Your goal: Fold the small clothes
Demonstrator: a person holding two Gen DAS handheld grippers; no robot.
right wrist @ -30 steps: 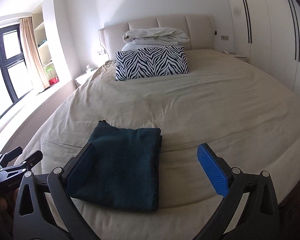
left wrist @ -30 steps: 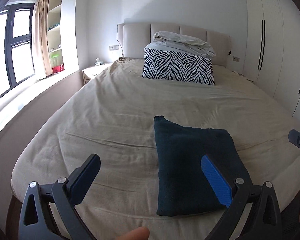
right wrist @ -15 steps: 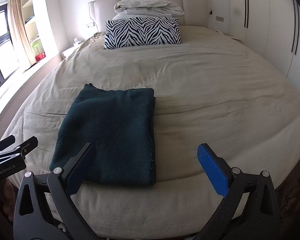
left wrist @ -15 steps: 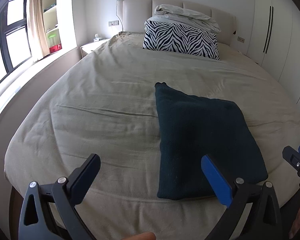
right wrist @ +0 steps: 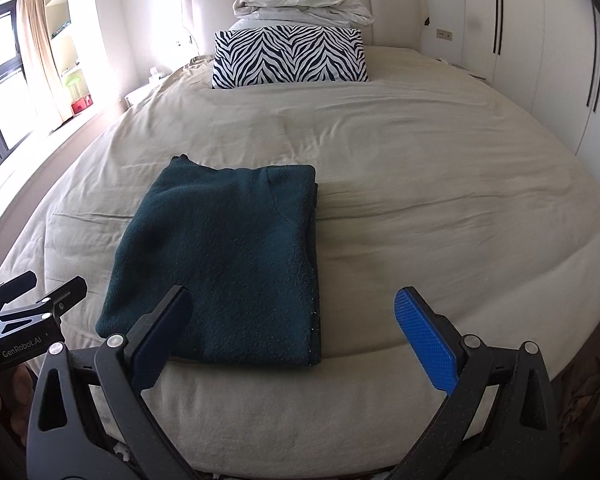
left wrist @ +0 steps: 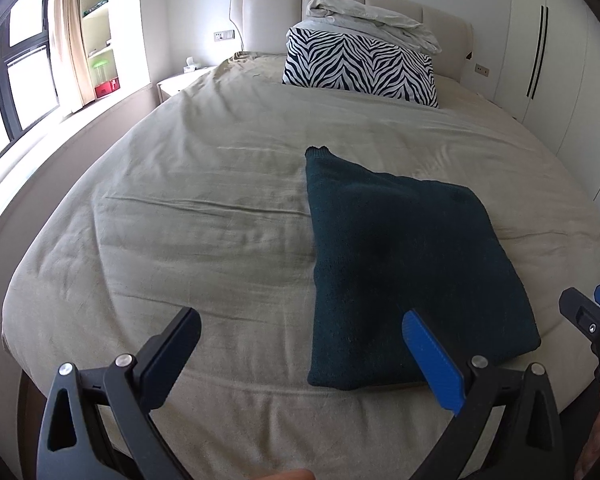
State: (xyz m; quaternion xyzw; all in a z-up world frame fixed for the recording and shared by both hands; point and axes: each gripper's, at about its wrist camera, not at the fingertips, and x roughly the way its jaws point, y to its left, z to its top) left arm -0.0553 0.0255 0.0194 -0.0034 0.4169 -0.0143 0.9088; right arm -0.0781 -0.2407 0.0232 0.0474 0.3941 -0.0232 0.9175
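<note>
A dark teal knitted garment (left wrist: 400, 264) (right wrist: 228, 264) lies folded into a flat rectangle on the beige bed (left wrist: 204, 216) (right wrist: 440, 184), near its foot edge. My left gripper (left wrist: 304, 356) hovers open over the foot of the bed, its blue finger above the garment's near right corner. My right gripper (right wrist: 292, 332) is open too, its dark finger over the garment's near edge. Neither holds anything. The right gripper's tips (left wrist: 592, 316) show at the right edge of the left wrist view, and the left gripper (right wrist: 24, 304) appears at the left in the right wrist view.
A zebra-striped pillow (left wrist: 360, 68) (right wrist: 290, 56) and a bundled white duvet (right wrist: 304, 10) sit at the headboard. White wardrobes (left wrist: 556, 60) line the right side. A window ledge (left wrist: 40, 132) and a nightstand (left wrist: 180, 80) lie to the left. A person's fingertip (left wrist: 284, 474) shows at the bottom.
Both cameras have tilted down and come closer to the bed, so the garment sits higher and larger in view. The garment itself has not moved, and both grippers stay open.
</note>
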